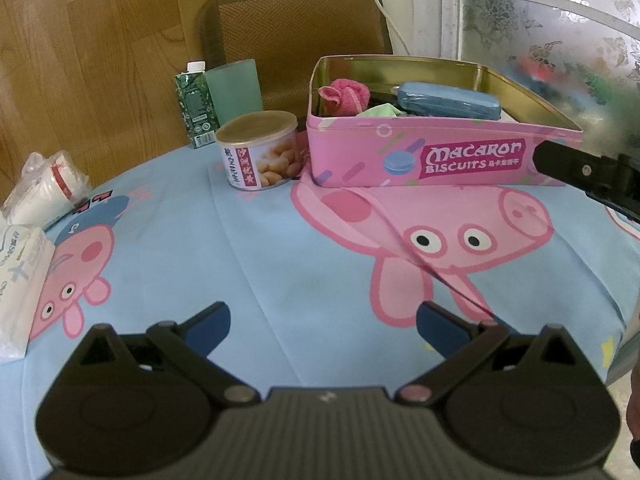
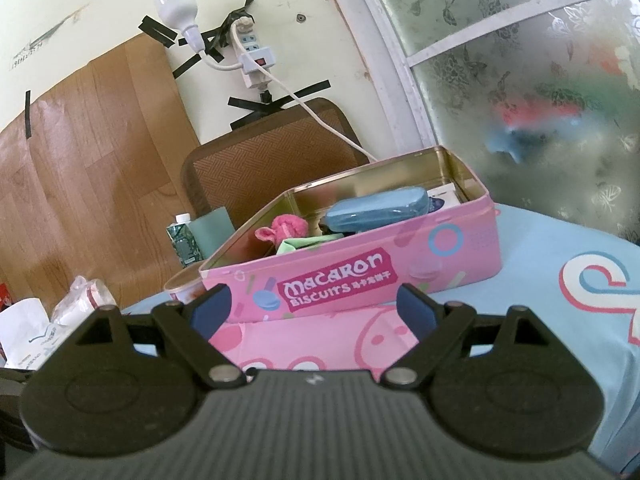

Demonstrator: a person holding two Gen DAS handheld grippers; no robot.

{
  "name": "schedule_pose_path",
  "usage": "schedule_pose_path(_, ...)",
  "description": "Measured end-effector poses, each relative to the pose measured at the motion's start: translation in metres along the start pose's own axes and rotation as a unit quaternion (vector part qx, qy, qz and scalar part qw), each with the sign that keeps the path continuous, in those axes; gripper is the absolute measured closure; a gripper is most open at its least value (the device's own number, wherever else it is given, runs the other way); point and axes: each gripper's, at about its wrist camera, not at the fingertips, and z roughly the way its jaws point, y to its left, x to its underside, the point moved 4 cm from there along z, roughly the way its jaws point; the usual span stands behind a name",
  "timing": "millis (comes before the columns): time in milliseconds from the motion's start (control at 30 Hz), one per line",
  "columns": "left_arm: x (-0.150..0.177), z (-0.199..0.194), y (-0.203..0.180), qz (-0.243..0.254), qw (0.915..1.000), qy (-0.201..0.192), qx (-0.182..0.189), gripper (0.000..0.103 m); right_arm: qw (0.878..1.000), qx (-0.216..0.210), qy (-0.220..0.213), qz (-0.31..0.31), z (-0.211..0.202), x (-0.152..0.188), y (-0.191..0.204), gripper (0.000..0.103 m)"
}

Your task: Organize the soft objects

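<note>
The left gripper point(image 1: 323, 322) hangs low over the worktop point(image 1: 304, 248), its blue pads apart and holding nothing. The right gripper point(image 2: 314, 308) is likewise spread and empty, facing the long side of the pink biscuit tin point(image 2: 352, 276) from just in front.

The soft things already lie inside the tin: one fluffy pink piece point(image 1: 340, 94) at its left end, one pale green cloth point(image 1: 378, 111) beside it, and one blue case point(image 1: 448, 100) resting across the middle. Nothing soft shows loose on the cloth-covered worktop, so the sorting looks nearly done. If anything needs settling, I would come down over the rim from above and pinch the pink piece gently, keeping clear of the tin wall.

Beyond the tin stand one peanut can point(image 1: 260, 150), one green carton point(image 1: 196, 106) and one pale green cup point(image 1: 234, 86); one tissue pack point(image 1: 20, 280) lies far left.
</note>
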Motion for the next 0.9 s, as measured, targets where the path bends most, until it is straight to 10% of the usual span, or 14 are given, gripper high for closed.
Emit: schedule_pose_path(900, -0.001, 0.0017, 0.0024, -0.006, 0.9998, -0.006, -0.015, 0.0, 1.0, 0.0, 0.001, 0.001, 0.0015, 0.0006, -0.0011, 0.011)
